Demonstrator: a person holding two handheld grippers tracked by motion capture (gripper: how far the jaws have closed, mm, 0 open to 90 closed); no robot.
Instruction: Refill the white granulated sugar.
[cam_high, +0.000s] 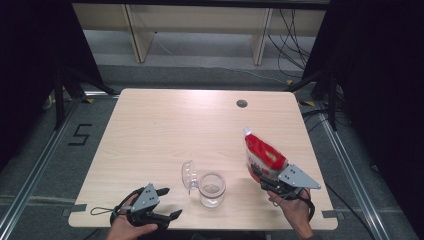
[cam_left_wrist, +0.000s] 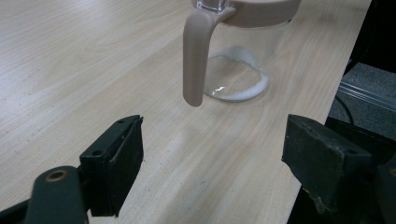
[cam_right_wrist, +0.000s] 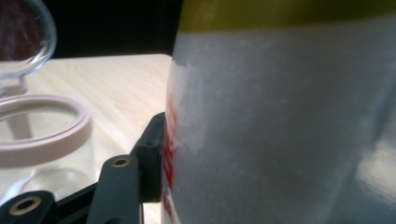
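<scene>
On the table's near right: the right gripper (cam_high: 267, 181) is clamping the lower part of a red and white pouch (cam_high: 263, 157), its jaws pressing on both sides, so the pouch is standing tilted with its cut top pointing up and away.
Pouch up close: in the right gripper view the pouch (cam_right_wrist: 280, 126) is showing a pale face with a yellow band above and red print by the jaw; one black pad is lying flat against it.
Likely reason for the hold: gripping low is leaving the open top free, which should suit tipping the contents toward the jar (a judgement, not something seen).
Glass jar: the jar (cam_high: 212, 188) is standing upright near the front edge, between the two grippers, with its clear hinged lid (cam_high: 189, 175) flipped open to the left so the mouth is staying clear.
Jar detail: a beige handle (cam_left_wrist: 196, 56) is hanging from the beige rim, and a thin ring of white grains is lying in the bottom.
Left gripper: the left gripper (cam_high: 167, 202) is resting at the near left corner, jaws spread wide with nothing between them, pointing at the jar as if waiting to steady it.
Surface: the table (cam_high: 165, 130) is pale wood grain, with a round cable hole (cam_high: 242, 103) near the far edge.
Room: dark curtains are hanging at both sides; grey floor and loose cables are lying beyond.
</scene>
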